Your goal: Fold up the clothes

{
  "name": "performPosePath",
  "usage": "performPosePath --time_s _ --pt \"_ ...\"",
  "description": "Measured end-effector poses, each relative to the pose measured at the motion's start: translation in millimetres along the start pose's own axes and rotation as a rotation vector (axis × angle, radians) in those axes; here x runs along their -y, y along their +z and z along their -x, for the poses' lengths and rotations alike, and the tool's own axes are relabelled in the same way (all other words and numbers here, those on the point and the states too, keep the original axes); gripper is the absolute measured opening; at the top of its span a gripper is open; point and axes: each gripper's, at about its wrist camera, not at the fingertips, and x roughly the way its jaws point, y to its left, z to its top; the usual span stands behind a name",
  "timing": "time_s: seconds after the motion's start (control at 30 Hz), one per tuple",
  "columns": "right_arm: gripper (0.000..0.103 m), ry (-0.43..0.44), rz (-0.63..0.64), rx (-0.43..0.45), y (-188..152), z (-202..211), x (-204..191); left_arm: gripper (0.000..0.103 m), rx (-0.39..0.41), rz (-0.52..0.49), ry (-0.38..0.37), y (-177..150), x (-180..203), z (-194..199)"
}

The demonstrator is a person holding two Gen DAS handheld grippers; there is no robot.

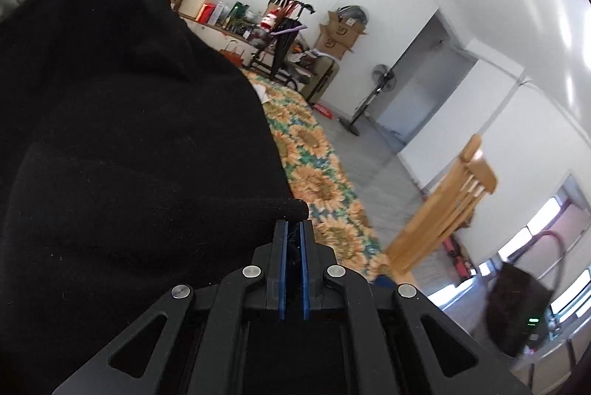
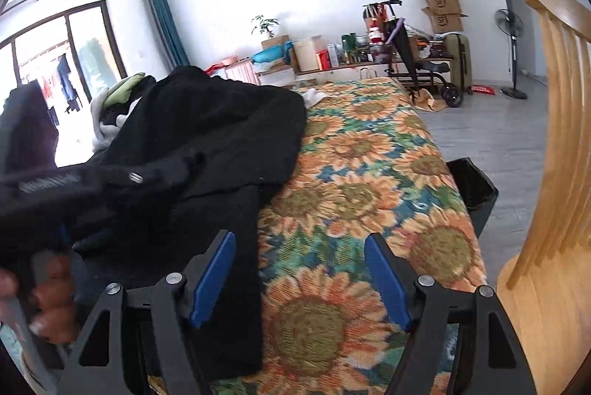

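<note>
A black knit garment [image 1: 122,143] fills the left half of the left wrist view. My left gripper [image 1: 293,223] is shut on its edge, black fabric pinched between the blue pads. In the right wrist view the same black garment [image 2: 207,143] lies partly spread on the sunflower-patterned cover [image 2: 362,180], one strip running down toward the front edge. My right gripper [image 2: 299,247] hovers open over the cover, just right of that strip, with nothing between its fingers. The left gripper's body shows blurred at the left, with a hand [image 2: 44,299] holding it.
A heap of other clothes [image 2: 118,103], white and green, lies behind the black garment. A wooden chair [image 2: 554,173] stands at the right, close to the table edge, and a black bin [image 2: 474,191] stands on the floor beside it. A cluttered shelf [image 2: 332,58] lines the far wall.
</note>
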Motion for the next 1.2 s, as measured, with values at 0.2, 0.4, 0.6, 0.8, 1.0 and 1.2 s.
performPosePath --time_s 0.2,0.4,0.6,0.8,1.0,1.2 --pt "0.079 -0.009 -0.035 0.005 -7 3 11 0.021 -0.028 0.027 0.003 -11 0 -18" --pt "0.080 -0.001 -0.054 0.005 -5 4 9 0.081 0.029 0.033 -0.215 -5 1 3" --pt "0.080 0.001 -0.073 0.031 -1 14 6 0.081 0.138 0.087 -0.283 7 -41 52" --pt "0.080 0.076 0.031 0.025 10 12 -26 0.081 0.278 0.173 -0.166 8 -127 131" --pt "0.076 0.165 0.054 -0.120 23 -21 -49 0.081 0.427 0.265 0.252 7 -210 206" --pt "0.079 0.121 0.131 -0.107 19 -29 -64 0.079 0.496 0.512 0.581 18 -295 255"
